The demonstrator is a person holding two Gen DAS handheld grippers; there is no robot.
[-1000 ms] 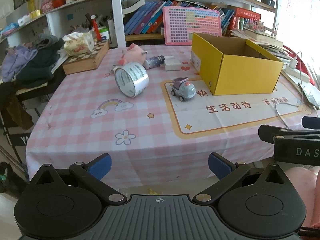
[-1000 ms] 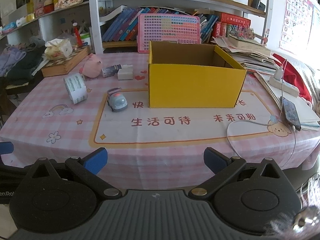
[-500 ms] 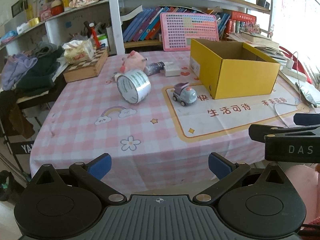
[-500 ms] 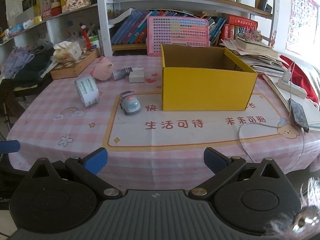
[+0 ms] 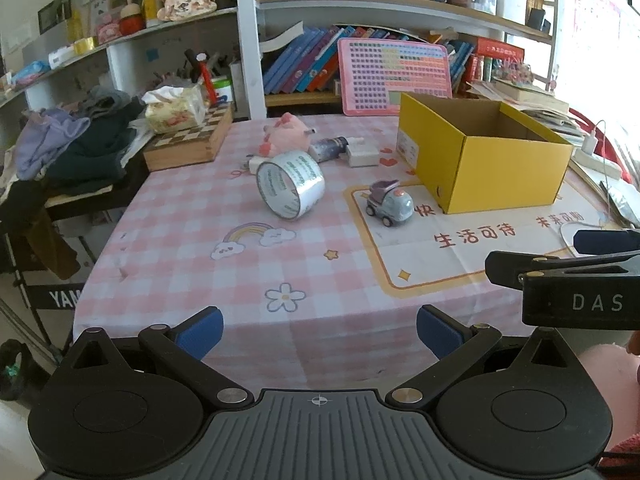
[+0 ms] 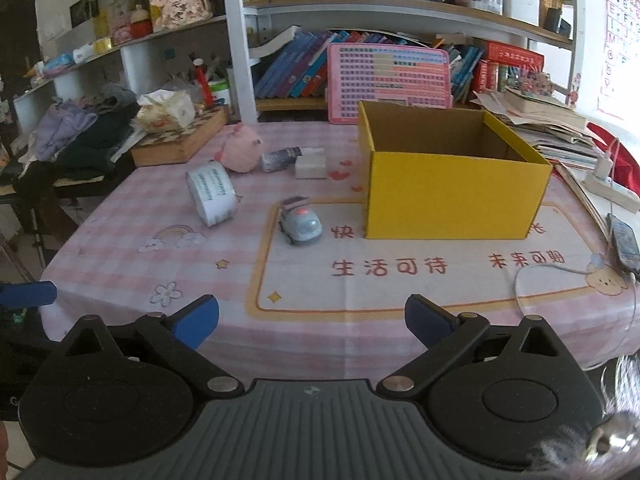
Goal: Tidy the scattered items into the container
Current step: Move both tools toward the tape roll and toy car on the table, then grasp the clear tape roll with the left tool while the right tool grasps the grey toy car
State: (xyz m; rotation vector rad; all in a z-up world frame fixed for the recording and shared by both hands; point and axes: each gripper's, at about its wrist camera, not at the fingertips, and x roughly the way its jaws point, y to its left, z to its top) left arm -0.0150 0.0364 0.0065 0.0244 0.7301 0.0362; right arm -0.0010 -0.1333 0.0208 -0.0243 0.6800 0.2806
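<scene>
An open yellow cardboard box [image 5: 488, 160] [image 6: 452, 196] stands on the pink checked tablecloth, with nothing visible inside it. Left of it lie a small grey toy car [image 5: 390, 203] [image 6: 301, 222], a roll of silver tape [image 5: 290, 184] [image 6: 211, 193], a pink plush toy [image 5: 286, 139] [image 6: 240, 152], a small dark bottle [image 5: 330, 148] [image 6: 280, 158] and a white block [image 5: 362, 152] [image 6: 310, 166]. My left gripper [image 5: 319, 330] is open over the near table edge. My right gripper [image 6: 311, 319] is open too, holding nothing, well short of the items.
A wooden chequered box [image 5: 188, 142] with a tissue pack sits at the table's back left, beside piled clothes [image 5: 76, 144]. Bookshelves and a pink board [image 6: 390, 78] stand behind. A phone [image 6: 624, 242], white cable [image 6: 536, 270] and stacked papers [image 6: 544, 128] lie at the right.
Both grippers have drawn back and risen a little from the table, so the items look smaller and more of the shelves shows. Nothing on the table has moved.
</scene>
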